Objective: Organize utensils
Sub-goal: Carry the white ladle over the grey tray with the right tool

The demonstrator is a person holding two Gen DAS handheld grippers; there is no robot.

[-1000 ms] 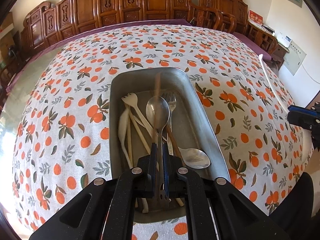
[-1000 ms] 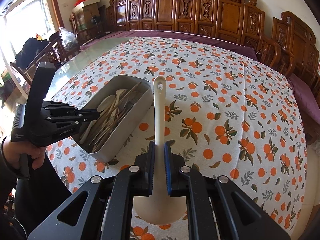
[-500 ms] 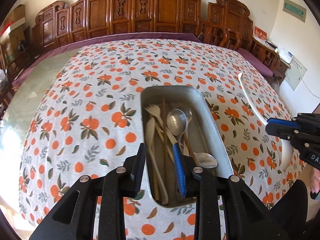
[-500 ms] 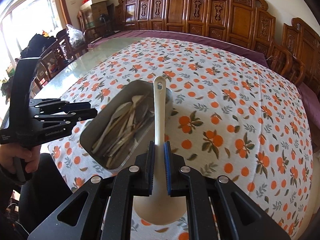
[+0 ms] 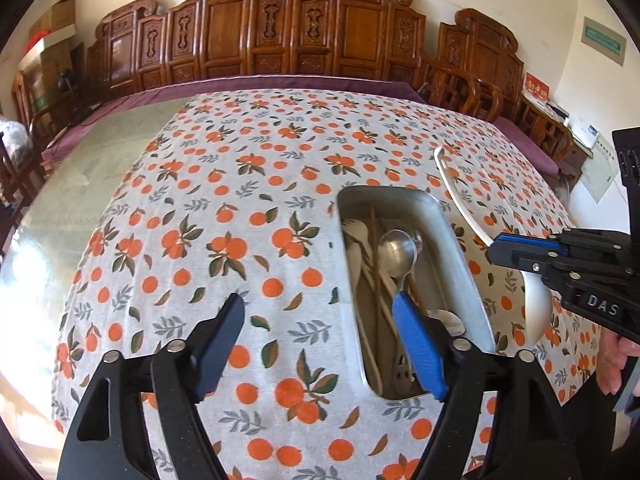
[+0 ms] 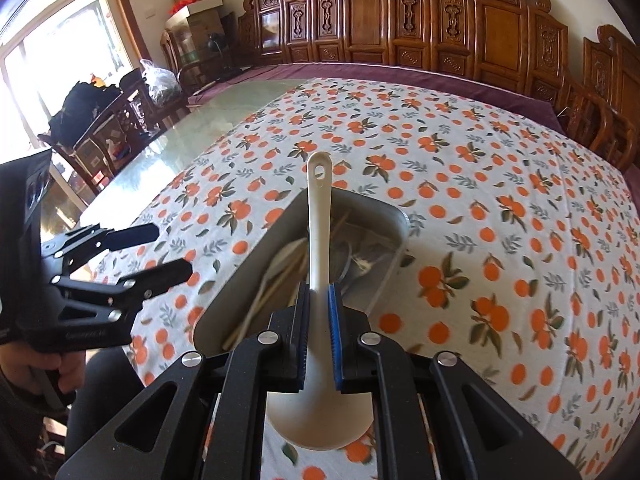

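A metal tray [image 5: 448, 220] on the orange-print tablecloth holds a metal spoon [image 5: 397, 249], a pale fork, chopsticks and other utensils. My left gripper [image 5: 320, 336] is open and empty, left of the tray's near end. My right gripper [image 6: 319, 336] is shut on a white ladle [image 6: 319, 216], handle pointing forward over the tray [image 6: 256, 256]. In the left wrist view the ladle [image 5: 460, 196] and right gripper [image 5: 520, 254] hang just right of the tray. The left gripper [image 6: 160, 252] shows open in the right wrist view.
Carved wooden chairs [image 5: 304, 40] line the far side of the table. Bare glass tabletop [image 5: 80, 184] lies left of the cloth. Boxes and bags [image 6: 192, 4] stand at the far left of the room.
My left gripper let go of the metal spoon into the tray, opened wide and moved left. My right gripper carried the ladle closer, over the tray.
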